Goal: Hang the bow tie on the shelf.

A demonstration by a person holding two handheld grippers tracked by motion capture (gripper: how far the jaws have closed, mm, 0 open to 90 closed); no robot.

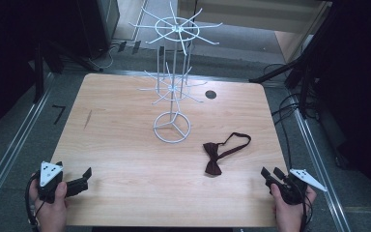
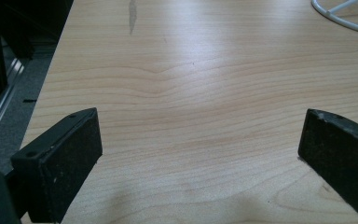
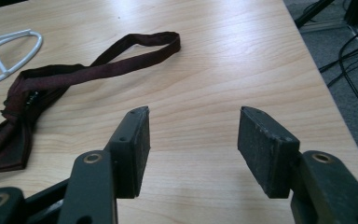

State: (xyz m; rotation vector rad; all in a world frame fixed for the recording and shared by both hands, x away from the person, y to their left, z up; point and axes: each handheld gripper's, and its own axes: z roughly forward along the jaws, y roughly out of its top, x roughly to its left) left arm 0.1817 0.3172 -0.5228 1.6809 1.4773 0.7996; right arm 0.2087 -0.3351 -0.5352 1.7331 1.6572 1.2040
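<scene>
Bow tie (image 1: 218,153) lies flat on the table (image 1: 125,159), right of centre, its strap looped away toward the far right, and the wire rack (image 1: 172,126) stands just to its left and a little farther back, near the table's middle. Left gripper (image 1: 79,180) sits over the near left corner, right gripper (image 1: 272,175) over the near right edge, just beside the bow tie and apart from it. Both sets of jaws gape over bare tabletop.

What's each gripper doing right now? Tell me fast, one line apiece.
Left gripper: open, jaws wide apart over bare table, holding nothing.
Right gripper: open, nothing between the jaws; the bow tie lies apart on the table.
</scene>
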